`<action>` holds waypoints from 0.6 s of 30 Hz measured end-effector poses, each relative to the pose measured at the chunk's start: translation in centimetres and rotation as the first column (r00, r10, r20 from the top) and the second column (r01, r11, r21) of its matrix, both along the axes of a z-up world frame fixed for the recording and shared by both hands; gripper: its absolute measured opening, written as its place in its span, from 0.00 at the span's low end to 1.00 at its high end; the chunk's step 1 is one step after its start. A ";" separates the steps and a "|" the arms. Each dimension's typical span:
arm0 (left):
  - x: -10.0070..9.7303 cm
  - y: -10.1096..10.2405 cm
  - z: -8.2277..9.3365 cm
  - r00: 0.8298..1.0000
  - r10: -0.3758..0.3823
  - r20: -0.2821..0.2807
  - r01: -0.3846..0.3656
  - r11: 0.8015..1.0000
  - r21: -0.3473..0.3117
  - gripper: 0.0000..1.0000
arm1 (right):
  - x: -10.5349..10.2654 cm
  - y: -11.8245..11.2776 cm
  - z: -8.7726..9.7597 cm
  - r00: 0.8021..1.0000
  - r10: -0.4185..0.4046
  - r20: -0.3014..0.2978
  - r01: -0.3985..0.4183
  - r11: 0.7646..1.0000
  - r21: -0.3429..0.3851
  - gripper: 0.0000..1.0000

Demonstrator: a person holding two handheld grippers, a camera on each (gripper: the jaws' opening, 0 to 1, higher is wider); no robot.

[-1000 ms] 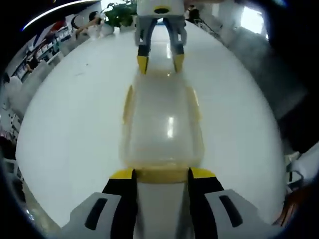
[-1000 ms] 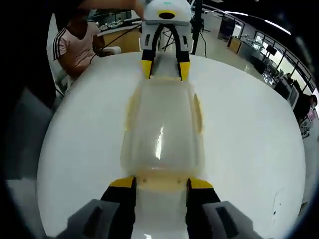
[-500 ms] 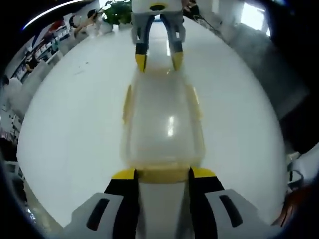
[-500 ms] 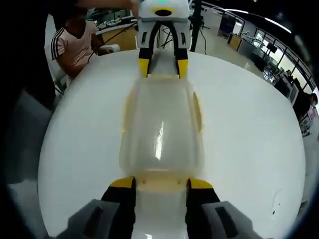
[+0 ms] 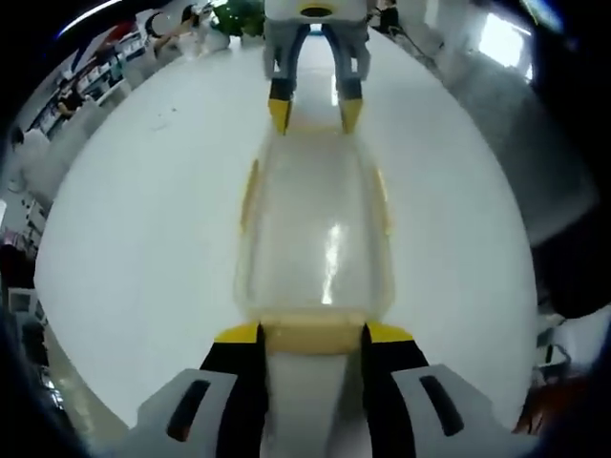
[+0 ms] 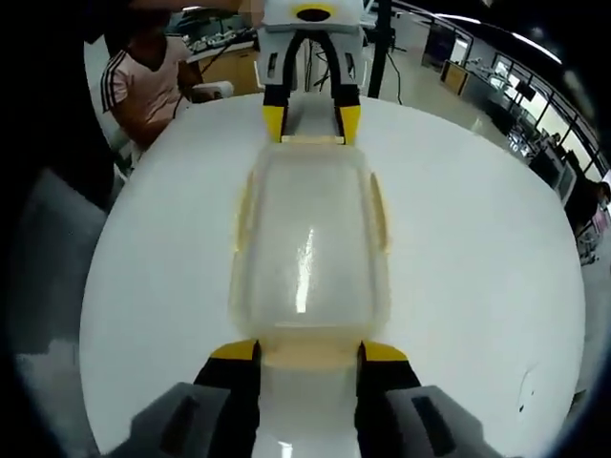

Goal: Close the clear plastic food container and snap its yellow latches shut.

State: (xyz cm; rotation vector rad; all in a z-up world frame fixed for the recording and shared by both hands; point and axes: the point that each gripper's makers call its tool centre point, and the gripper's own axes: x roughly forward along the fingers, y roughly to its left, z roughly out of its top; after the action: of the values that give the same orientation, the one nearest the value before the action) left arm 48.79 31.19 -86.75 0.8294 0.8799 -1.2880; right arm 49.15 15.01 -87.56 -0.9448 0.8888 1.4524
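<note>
Left gripper (image 5: 312, 336): jaws parted, yellow tips level, rising from 6 o'clock; seen at 12 o'clock in right gripper view.
Right gripper (image 6: 307, 353): jaws parted, tips level; opposes left gripper, pointing toward it.

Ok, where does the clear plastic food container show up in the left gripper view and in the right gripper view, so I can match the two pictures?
Left gripper view: the clear plastic food container lies at centre, running from the left gripper at the bottom up to the right gripper at the top.
Right gripper view: the container lies at centre, between the right gripper below and the left gripper above.
Shared landmark: the white table under it.
</note>
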 end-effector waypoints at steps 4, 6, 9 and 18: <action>-0.1 -0.6 1.7 1.000 0.028 -0.001 -0.028 0.999 -0.038 0.35 | 0.2 -0.7 1.6 1.000 0.016 0.020 -0.016 1.000 -0.014 0.36; -0.2 -1.0 3.0 0.999 0.032 -0.004 -0.032 0.998 -0.059 0.35 | 0.2 -1.2 2.7 1.000 0.011 0.023 -0.011 1.000 -0.011 0.36; -0.4 -1.6 4.9 1.000 0.022 0.020 -0.020 0.997 -0.071 0.35 | 0.0 -1.7 4.4 0.999 0.007 0.034 -0.006 1.000 -0.008 0.36; -0.3 -2.7 8.1 0.997 0.025 0.066 -0.020 0.996 -0.082 0.35 | -0.1 -2.6 7.7 0.998 -0.006 0.069 0.004 1.000 0.021 0.36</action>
State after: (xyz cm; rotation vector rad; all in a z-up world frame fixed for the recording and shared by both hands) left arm 48.48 28.51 -78.70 0.7916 0.7764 -1.2611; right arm 49.02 12.38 -79.89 -0.9703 0.8233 1.4144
